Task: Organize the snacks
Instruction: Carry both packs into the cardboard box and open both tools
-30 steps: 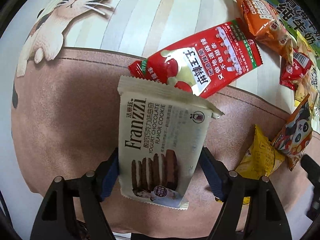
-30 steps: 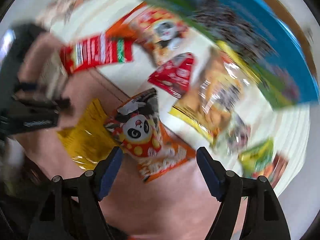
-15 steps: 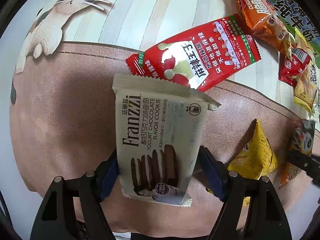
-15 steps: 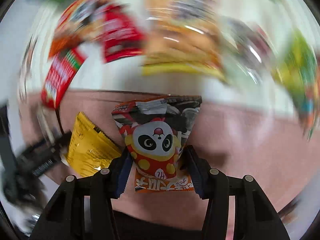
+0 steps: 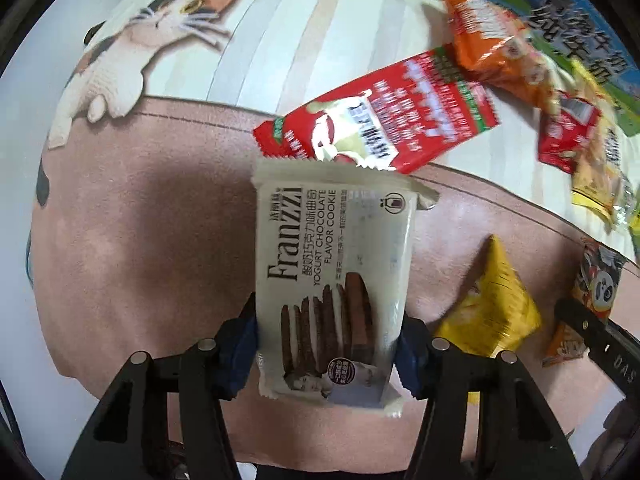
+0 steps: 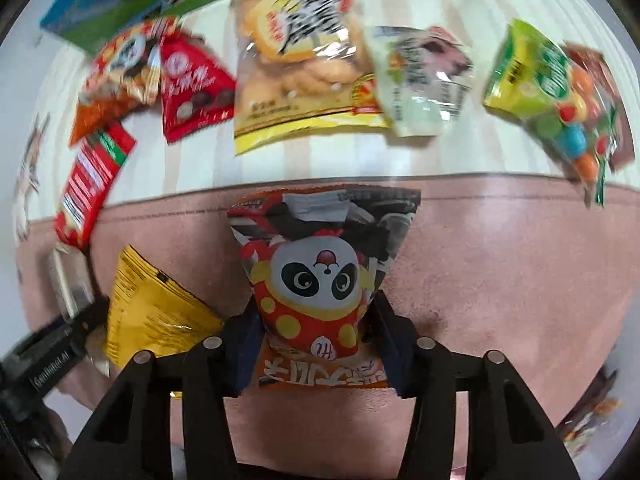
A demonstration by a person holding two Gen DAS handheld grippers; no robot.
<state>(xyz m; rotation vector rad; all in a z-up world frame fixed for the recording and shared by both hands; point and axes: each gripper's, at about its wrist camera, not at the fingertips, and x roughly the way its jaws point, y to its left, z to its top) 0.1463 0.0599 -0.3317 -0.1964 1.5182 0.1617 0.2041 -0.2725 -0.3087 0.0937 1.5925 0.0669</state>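
A white Franzzi cookie pack point(image 5: 332, 264) lies on the pink part of the mat point(image 5: 140, 240). My left gripper point(image 5: 326, 332) points down over it, jaws closing, and both blue pads press its long sides. In the right wrist view a panda snack bag point(image 6: 320, 272) sits between the closing jaws of my right gripper point(image 6: 316, 320), pinched at its lower half. The panda snack bag point(image 5: 596, 292) also shows at the right edge of the left wrist view, with a black finger of the right gripper beside it.
A yellow bag point(image 6: 148, 312) lies between the two held packs, a long red pack point(image 5: 384, 120) just beyond the cookies. Several more snacks line the striped cloth: a red triangle pack point(image 6: 192, 84), a cracker bag point(image 6: 300, 60), a green candy bag point(image 6: 540, 80) and a blue-green box point(image 6: 112, 4).
The left jaws have narrowed onto the cookie pack. The right gripper rolled, slid over the panda bag and closed on it.
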